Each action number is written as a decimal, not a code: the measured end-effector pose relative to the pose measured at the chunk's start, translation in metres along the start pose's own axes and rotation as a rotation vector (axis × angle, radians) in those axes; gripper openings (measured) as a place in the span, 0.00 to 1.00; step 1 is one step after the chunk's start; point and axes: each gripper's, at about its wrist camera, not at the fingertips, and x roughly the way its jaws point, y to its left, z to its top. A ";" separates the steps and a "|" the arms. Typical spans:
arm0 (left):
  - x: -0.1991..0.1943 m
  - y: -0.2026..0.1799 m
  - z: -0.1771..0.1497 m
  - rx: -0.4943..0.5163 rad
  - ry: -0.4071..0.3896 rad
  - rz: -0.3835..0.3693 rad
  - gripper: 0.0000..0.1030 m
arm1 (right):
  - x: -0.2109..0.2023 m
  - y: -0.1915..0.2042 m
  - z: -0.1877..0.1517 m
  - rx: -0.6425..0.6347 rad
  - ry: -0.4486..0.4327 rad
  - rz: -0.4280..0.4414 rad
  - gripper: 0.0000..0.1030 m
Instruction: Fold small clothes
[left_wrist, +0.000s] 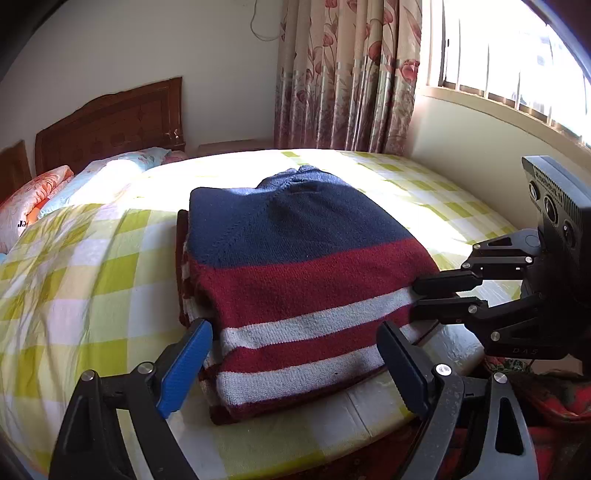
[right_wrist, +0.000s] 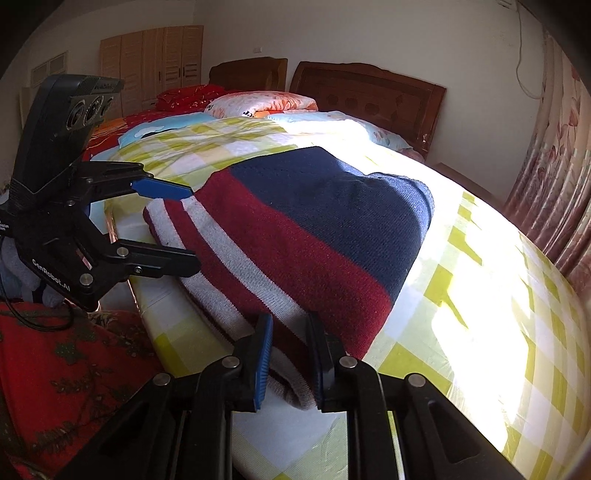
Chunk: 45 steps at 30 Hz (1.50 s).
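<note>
A folded knit sweater (left_wrist: 295, 240) with navy, dark red and white stripes lies on the bed, and it shows in the right wrist view as the sweater (right_wrist: 314, 229) too. My left gripper (left_wrist: 293, 326) stands open, its blue and black fingers straddling the near striped edge. The right wrist view has the left gripper (right_wrist: 194, 228) at the sweater's left corner, one finger above the fabric and one below. My right gripper (right_wrist: 290, 319) is shut on the sweater's striped hem, with fabric pinched between the pads. In the left wrist view the right gripper (left_wrist: 415, 297) bites the sweater's right edge.
The bed carries a green, yellow and white checked sheet (left_wrist: 92, 277). Pillows (left_wrist: 44, 199) lie by the wooden headboard (left_wrist: 110, 122). A floral curtain (left_wrist: 351, 74) and a bright window (left_wrist: 517, 55) stand behind. Red flowered cloth (right_wrist: 66, 369) hangs at the bed's near side.
</note>
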 end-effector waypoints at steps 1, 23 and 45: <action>-0.006 -0.001 0.002 -0.002 -0.022 -0.017 1.00 | 0.001 -0.001 0.000 -0.002 0.001 0.000 0.17; 0.058 0.003 0.048 -0.023 0.164 0.046 1.00 | 0.014 -0.071 0.035 0.201 -0.049 0.038 0.20; 0.058 0.000 0.038 0.020 0.159 0.067 1.00 | 0.078 -0.128 0.100 0.270 0.001 -0.017 0.24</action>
